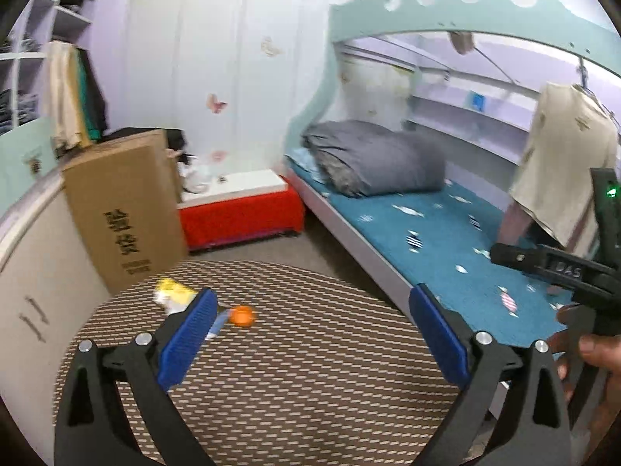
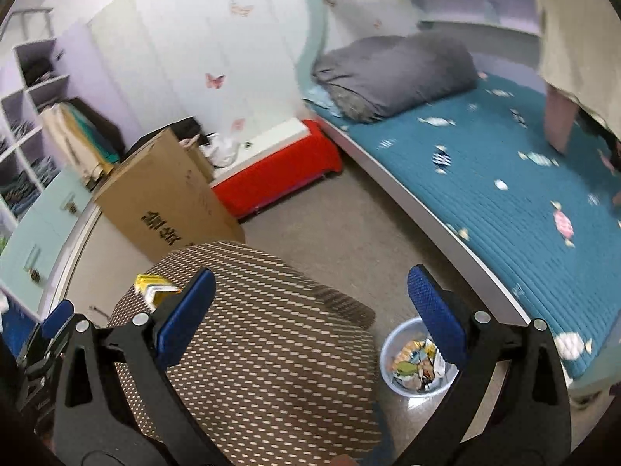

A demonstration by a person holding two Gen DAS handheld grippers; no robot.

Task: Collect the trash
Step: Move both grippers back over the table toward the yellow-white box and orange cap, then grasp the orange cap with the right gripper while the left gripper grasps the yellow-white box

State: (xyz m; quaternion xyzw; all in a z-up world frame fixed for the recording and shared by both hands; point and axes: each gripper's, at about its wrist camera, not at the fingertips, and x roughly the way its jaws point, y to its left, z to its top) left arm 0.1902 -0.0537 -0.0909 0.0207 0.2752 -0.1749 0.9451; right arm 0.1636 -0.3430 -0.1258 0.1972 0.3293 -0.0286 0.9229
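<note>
A round table with a brown patterned cloth (image 1: 291,369) holds a yellow and white wrapper (image 1: 172,293) and an orange piece of trash (image 1: 242,315) at its far left. My left gripper (image 1: 312,330) is open and empty above the table, its left finger just in front of the wrapper. My right gripper (image 2: 310,310) is open and empty, above the table's right edge (image 2: 341,349). The yellow wrapper (image 2: 153,287) shows beside its left finger. A light blue trash bin (image 2: 417,357) with several wrappers inside stands on the floor right of the table. The right gripper's body (image 1: 562,272) shows in the left wrist view.
A tall cardboard box (image 1: 124,209) stands behind the table on the left. A red bench (image 1: 240,213) sits by the wall. A bed with a blue cover (image 2: 504,194) and a grey folded duvet (image 2: 392,70) runs along the right. Cabinets (image 2: 42,225) line the left.
</note>
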